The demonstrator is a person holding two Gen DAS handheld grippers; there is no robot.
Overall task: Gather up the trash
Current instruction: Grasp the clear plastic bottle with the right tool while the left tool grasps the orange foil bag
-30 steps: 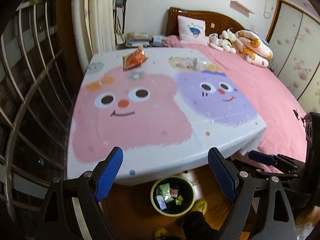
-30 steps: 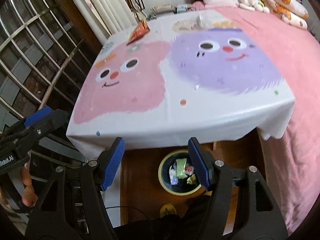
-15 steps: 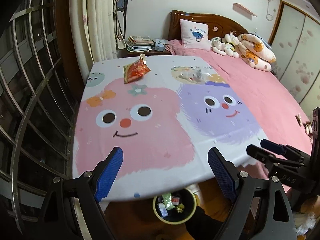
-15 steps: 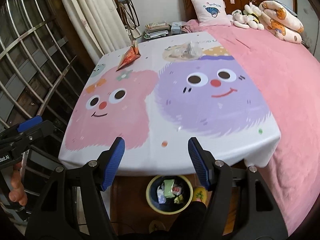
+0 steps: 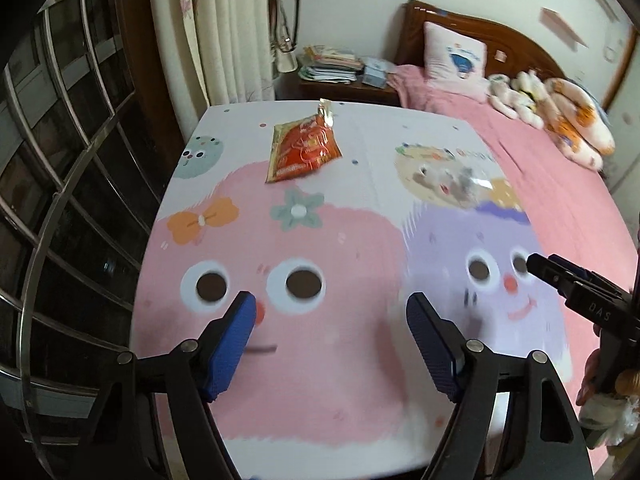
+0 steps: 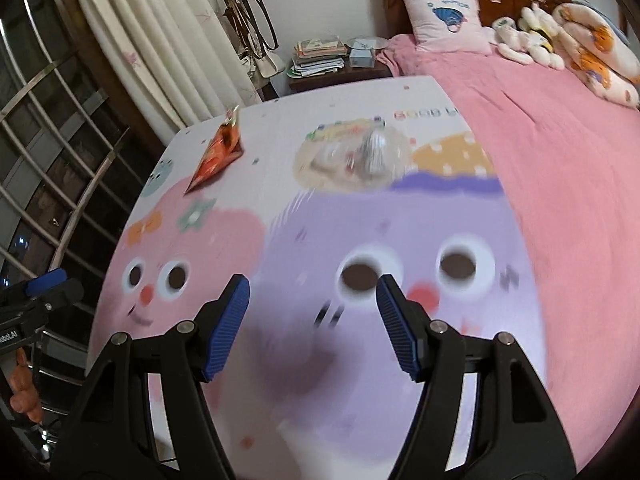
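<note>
- Both claws are sweeping forward over the tabletop (image 5: 360, 360); the bin seen under its near edge a moment ago is now out of view.
- Left claw (image 5: 332, 344) is empty; its jaws have just been closing a little but are standing wide apart, nothing between them.
- Right claw (image 6: 314, 326) is gaping too, holding nothing.
- Orange snack packet (image 5: 306, 148) is lying at the far left of the tabletop, well apart from both claws.
- Clear crumpled wrapper (image 6: 360, 156) is sitting far centre, ahead of the right claw.
- Judgement: both are reaching for the next pickups, one piece each.
</note>
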